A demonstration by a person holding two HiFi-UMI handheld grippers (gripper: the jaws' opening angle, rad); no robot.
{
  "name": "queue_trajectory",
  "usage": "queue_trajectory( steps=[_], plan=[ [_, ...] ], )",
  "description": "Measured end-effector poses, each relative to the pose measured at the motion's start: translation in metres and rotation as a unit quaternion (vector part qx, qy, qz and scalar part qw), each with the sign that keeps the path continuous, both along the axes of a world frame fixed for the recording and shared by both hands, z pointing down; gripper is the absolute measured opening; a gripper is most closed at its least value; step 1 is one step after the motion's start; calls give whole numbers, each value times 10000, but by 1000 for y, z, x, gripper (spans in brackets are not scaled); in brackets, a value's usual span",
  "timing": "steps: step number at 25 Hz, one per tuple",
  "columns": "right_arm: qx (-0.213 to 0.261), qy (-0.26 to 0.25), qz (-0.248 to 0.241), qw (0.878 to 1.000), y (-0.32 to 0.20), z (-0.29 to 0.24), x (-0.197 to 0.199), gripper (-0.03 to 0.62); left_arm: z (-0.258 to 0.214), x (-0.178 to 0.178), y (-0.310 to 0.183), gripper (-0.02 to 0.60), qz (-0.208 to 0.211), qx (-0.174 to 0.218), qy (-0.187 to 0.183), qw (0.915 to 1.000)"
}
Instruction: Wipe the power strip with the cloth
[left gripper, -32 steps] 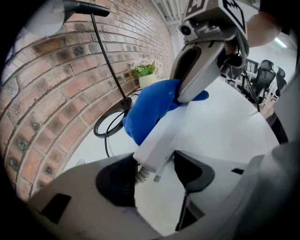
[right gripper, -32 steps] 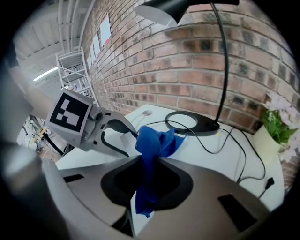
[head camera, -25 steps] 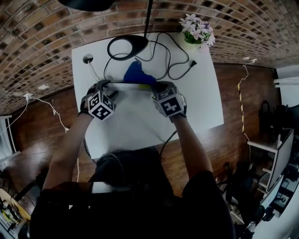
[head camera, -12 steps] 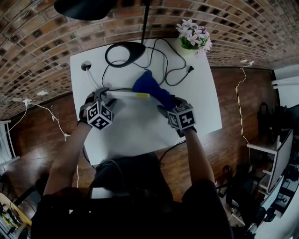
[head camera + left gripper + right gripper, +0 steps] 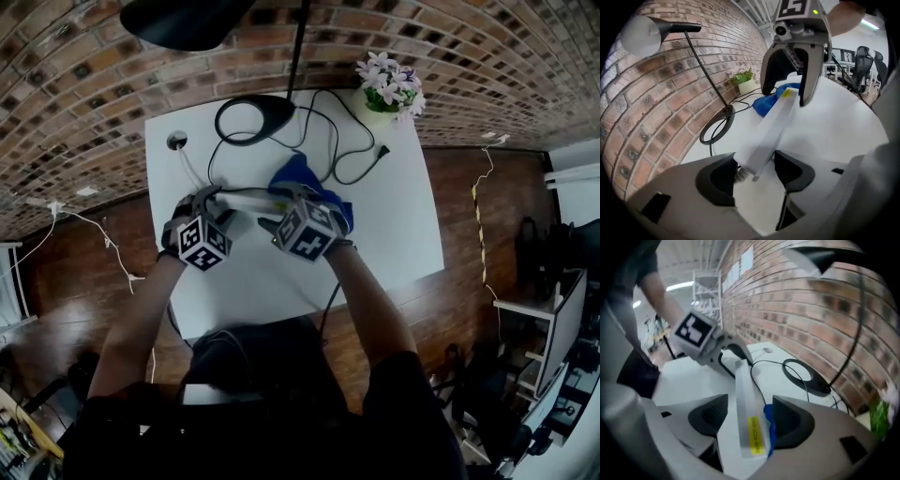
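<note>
The white power strip (image 5: 251,195) runs left to right between my two grippers, and its right end carries a yellow label (image 5: 754,434). My left gripper (image 5: 212,202) is shut on the strip's cable end (image 5: 751,165). My right gripper (image 5: 281,208) has just been opening and now stands open astride the labelled end (image 5: 788,93). There is a gap on one side of the strip, so its pads do not press. The blue cloth (image 5: 314,184) lies loose on the white table (image 5: 403,225) behind that end, and an edge (image 5: 769,423) shows beside one jaw.
A black lamp with a round base (image 5: 255,94) and its looping black cable (image 5: 349,141) sit at the back of the table. A flower pot (image 5: 389,75) stands in the back right corner, and a round grommet (image 5: 176,141) is at the back left. Wooden floor surrounds the table.
The right gripper swung right with the blue cloth, let it go, and came back left to the strip's right end. The cloth now lies behind that end. The left gripper stayed put.
</note>
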State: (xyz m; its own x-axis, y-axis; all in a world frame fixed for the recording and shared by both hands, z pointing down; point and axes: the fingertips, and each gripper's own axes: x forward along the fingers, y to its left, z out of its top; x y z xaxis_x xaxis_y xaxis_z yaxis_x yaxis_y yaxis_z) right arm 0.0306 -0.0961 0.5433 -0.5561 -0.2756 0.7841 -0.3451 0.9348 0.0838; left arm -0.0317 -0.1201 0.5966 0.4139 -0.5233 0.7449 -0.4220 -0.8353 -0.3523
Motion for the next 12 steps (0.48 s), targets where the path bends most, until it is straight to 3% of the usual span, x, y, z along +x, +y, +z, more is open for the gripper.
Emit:
queue_trajectory(
  steps=[3, 12],
  plan=[
    [481, 606, -383, 9963, 4, 21, -4, 151, 0, 3, 1, 261, -20, -33, 0, 10000],
    [1586, 649, -634, 9832, 21, 21, -39, 158, -6, -35, 16, 256, -289, -321, 183, 9989]
  ],
)
